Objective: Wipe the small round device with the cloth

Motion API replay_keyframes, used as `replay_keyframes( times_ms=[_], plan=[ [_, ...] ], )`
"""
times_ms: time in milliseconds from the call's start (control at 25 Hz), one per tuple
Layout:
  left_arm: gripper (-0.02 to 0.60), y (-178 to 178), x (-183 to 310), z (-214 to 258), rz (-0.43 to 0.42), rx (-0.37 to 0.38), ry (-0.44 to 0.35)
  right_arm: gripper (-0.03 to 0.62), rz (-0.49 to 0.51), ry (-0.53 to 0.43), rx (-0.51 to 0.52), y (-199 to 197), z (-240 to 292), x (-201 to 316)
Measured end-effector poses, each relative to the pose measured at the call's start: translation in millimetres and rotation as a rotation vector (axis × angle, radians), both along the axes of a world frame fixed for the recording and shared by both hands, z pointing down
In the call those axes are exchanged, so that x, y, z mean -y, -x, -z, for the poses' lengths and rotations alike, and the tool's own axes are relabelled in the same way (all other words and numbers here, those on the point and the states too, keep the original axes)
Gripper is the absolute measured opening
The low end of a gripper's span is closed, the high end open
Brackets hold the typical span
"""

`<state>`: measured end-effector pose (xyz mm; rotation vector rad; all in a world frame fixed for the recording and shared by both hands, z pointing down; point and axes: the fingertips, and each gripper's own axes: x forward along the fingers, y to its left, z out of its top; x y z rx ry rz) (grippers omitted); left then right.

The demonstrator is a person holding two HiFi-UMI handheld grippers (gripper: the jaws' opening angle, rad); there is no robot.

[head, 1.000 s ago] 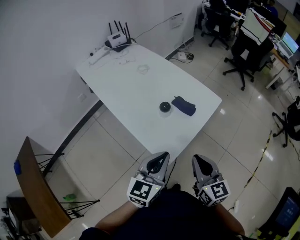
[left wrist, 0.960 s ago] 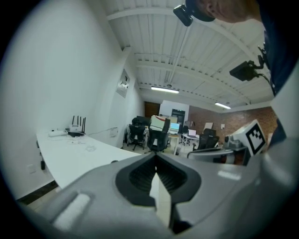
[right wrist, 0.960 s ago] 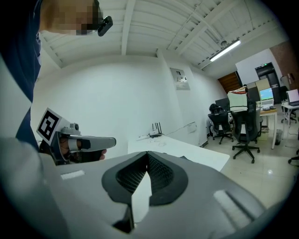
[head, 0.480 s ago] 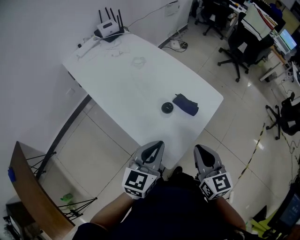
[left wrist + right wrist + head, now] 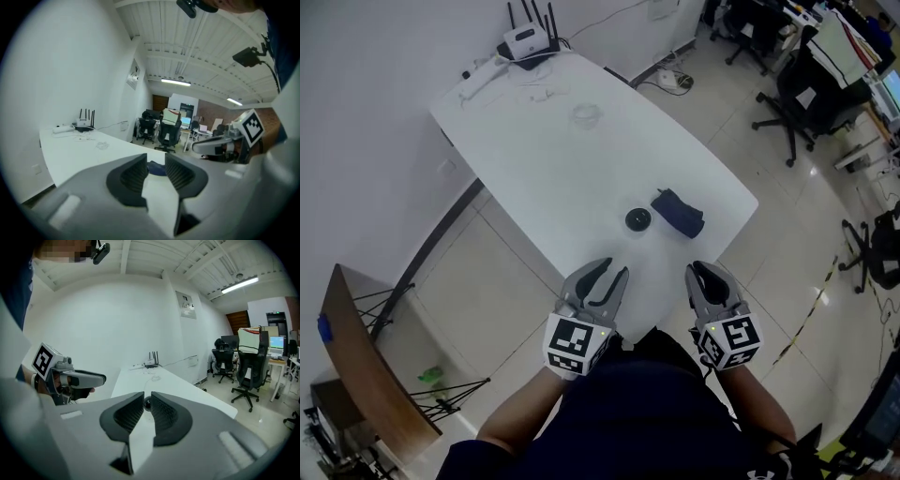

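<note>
Approach. My left gripper (image 5: 613, 269) and right gripper (image 5: 703, 270), both empty, jaws just opening narrowly; cloth (image 5: 679, 213) lies ahead of the right, so I should widen before pinching it.

Head view high, steeply down on white table (image 5: 581, 178), gripper views low at its near end

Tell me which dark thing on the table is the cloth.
The cloth: dark blue, crumpled, elongated, lying right of the black small round device in the head view.
</note>
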<state>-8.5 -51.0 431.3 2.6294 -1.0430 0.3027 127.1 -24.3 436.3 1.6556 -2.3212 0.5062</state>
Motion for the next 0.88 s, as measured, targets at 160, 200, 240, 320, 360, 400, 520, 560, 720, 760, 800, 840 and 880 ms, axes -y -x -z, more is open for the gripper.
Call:
replay_keyframes(
  times_ms=[160,200,240,320,360,400,520,560,720,760,800,840,880],
  plan=[
    [0.154,-13,16,-26,0.034,0.047,0.028,0.071,0.068,0.026,-0.025,-15,-26,32],
    [0.160,-15,19,-33,0.043,0.060,0.038,0.072,0.084,0.036,-0.036,-19,-36,40],
    [0.167,-16,22,-39,0.053,0.075,0.047,0.074,0.100,0.048,-0.050,-23,-46,48],
    [0.184,-20,26,-51,0.071,0.103,0.067,0.080,0.138,0.074,-0.086,-28,-69,63],
    [0.190,-22,27,-56,0.080,0.115,0.077,0.086,0.157,0.091,-0.104,-31,-82,70],
    [0.195,-25,27,-60,0.088,0.126,0.087,0.091,0.176,0.111,-0.123,-32,-96,77],
    [0.207,-28,29,-75,0.110,0.165,0.103,0.114,0.227,0.174,-0.182,-38,-134,100],
    [0.209,-29,30,-80,0.117,0.172,0.110,0.118,0.243,0.191,-0.203,-40,-145,108],
    [0.209,-34,31,-92,0.128,0.171,0.157,0.168,0.305,0.288,-0.262,-50,-184,135],
    [0.209,-36,31,-94,0.122,0.163,0.172,0.191,0.323,0.318,-0.265,-51,-193,139],
    [0.209,-37,32,-96,0.116,0.158,0.181,0.204,0.339,0.347,-0.262,-52,-201,142],
    [0.209,-37,33,-101,0.110,0.160,0.184,0.220,0.354,0.376,-0.254,-53,-207,145],
    [0.209,-35,35,-107,0.105,0.167,0.182,0.245,0.364,0.405,-0.238,-55,-213,147]
  ],
)
